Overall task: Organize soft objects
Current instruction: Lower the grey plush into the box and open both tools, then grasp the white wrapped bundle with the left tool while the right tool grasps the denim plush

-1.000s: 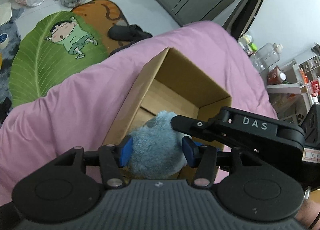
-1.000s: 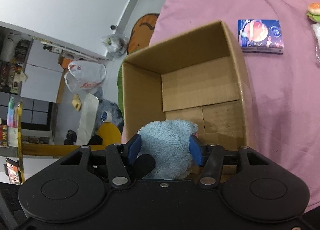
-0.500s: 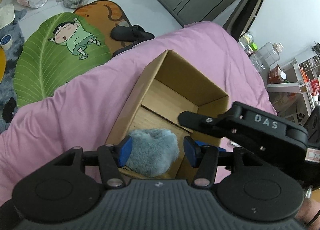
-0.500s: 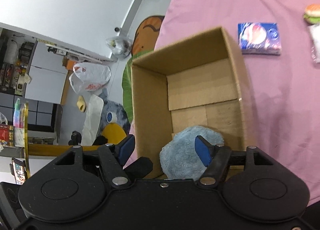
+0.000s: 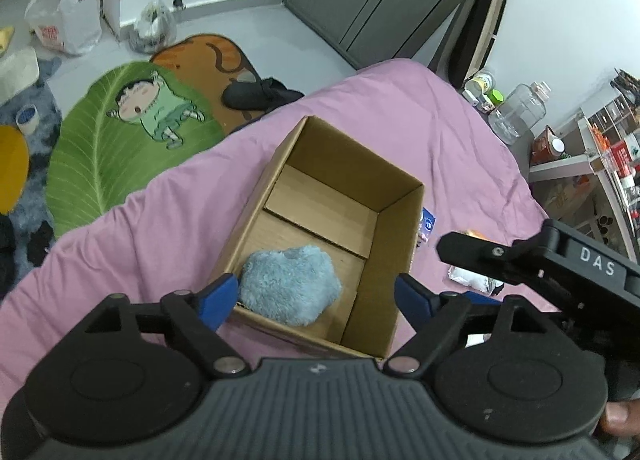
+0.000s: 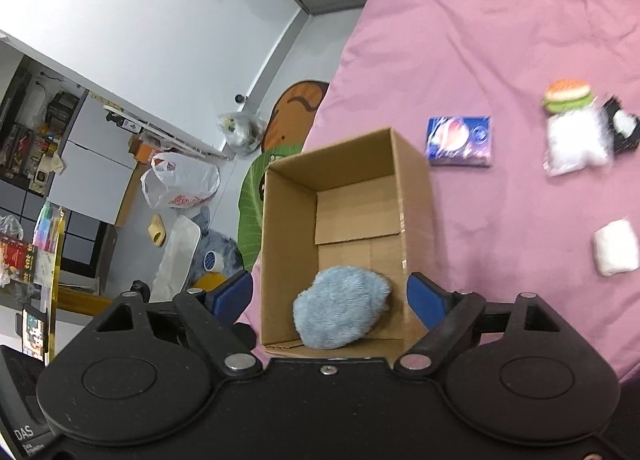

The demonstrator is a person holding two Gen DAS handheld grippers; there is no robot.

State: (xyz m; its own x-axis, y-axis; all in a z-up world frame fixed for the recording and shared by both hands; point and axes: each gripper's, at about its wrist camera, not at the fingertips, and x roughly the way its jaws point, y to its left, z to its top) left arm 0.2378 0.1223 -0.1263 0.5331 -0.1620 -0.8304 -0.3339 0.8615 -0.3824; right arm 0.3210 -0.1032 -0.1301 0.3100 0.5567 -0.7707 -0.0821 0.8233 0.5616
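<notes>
A fluffy blue plush point(image 5: 290, 284) lies on the floor of an open cardboard box point(image 5: 394, 228) on the pink bedspread; it also shows in the right wrist view point(image 6: 340, 312) inside the box point(image 6: 282, 244). My left gripper point(image 5: 316, 298) is open and empty, above the box's near end. My right gripper point(image 6: 330, 296) is open and empty, above the plush; its black body shows in the left wrist view point(image 5: 560, 272). On the bedspread to the right lie a blue packet point(image 6: 460, 142), a burger toy point(image 6: 566, 94), a white fluffy pouch point(image 6: 574, 144) and a white roll point(image 6: 616, 246).
The pink bedspread point(image 5: 120, 244) ends at the left; beyond it the floor holds a green leaf mat point(image 5: 112, 148), an orange mat point(image 5: 208, 56), black shoes point(image 5: 260, 94) and plastic bags point(image 5: 64, 20). Shelves and bottles point(image 5: 520, 112) stand to the right.
Both grippers opened and let go of the blue plush, which dropped to the floor of the box. Both grippers drew back and up from the box.
</notes>
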